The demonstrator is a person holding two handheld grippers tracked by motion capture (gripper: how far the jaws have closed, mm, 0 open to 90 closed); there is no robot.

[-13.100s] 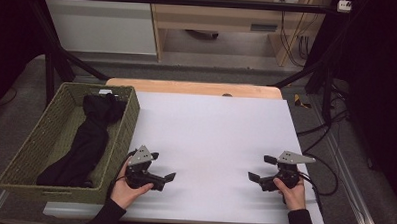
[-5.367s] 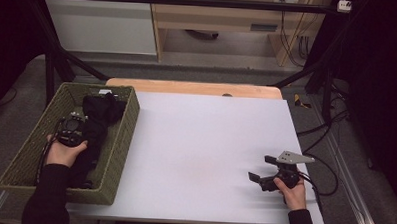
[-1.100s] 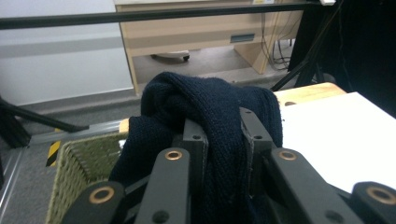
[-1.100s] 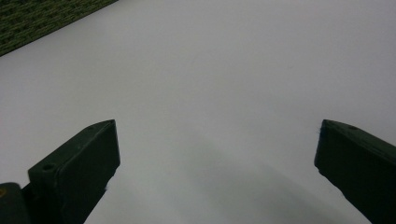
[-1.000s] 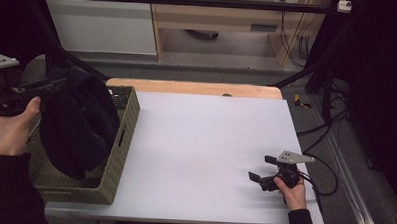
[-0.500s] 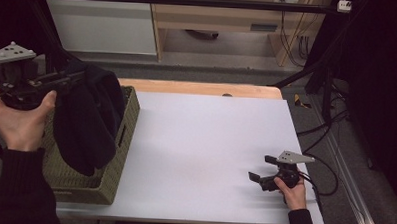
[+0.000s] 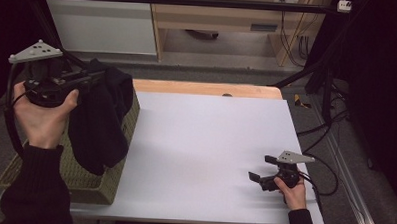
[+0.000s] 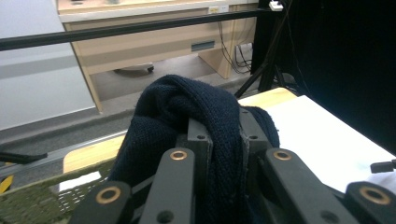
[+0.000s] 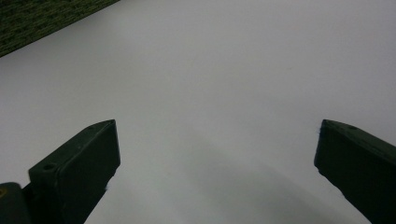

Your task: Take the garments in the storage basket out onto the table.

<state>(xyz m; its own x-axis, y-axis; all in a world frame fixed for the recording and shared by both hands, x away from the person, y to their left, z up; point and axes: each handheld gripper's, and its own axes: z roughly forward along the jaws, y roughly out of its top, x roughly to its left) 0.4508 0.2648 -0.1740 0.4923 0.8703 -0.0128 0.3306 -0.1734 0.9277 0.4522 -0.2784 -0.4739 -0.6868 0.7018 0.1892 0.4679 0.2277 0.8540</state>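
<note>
Sweater (image 7: pixel 100 119) first: it is a dark knitted one, and you have it pinched in your left hand-held gripper (image 7: pixel 90 79), hanging over the near half of the green basket (image 7: pixel 91 186) at the left edge of the worktop (image 7: pixel 205 142). In the left gripper view the knit (image 8: pixel 196 112) is bunched over and between the two jaws, which have just been closing tighter on the fold and sit clamped on it. Most of the cloth hangs free below the grip, and its lower end looks level with or just inside the basket rim, so carry it higher before you swing it across, or the hem may drag on the wicker wall and pull at the grip.

Nearest to you on the other side, your right hand-held gripper (image 7: pixel 260 175) rests on the white worktop at its near right corner, jaws wide apart and holding nothing; the right gripper view shows bare white surface between them. Keep it there until the sweater is over the middle, then bring it in to catch a free edge so the cloth can be spread rather than dropped in a heap.

Farther off, the bare middle of the worktop is your landing space. Beyond it runs a wooden strip (image 7: pixel 207 88) along the far edge; stay short of that.
</note>
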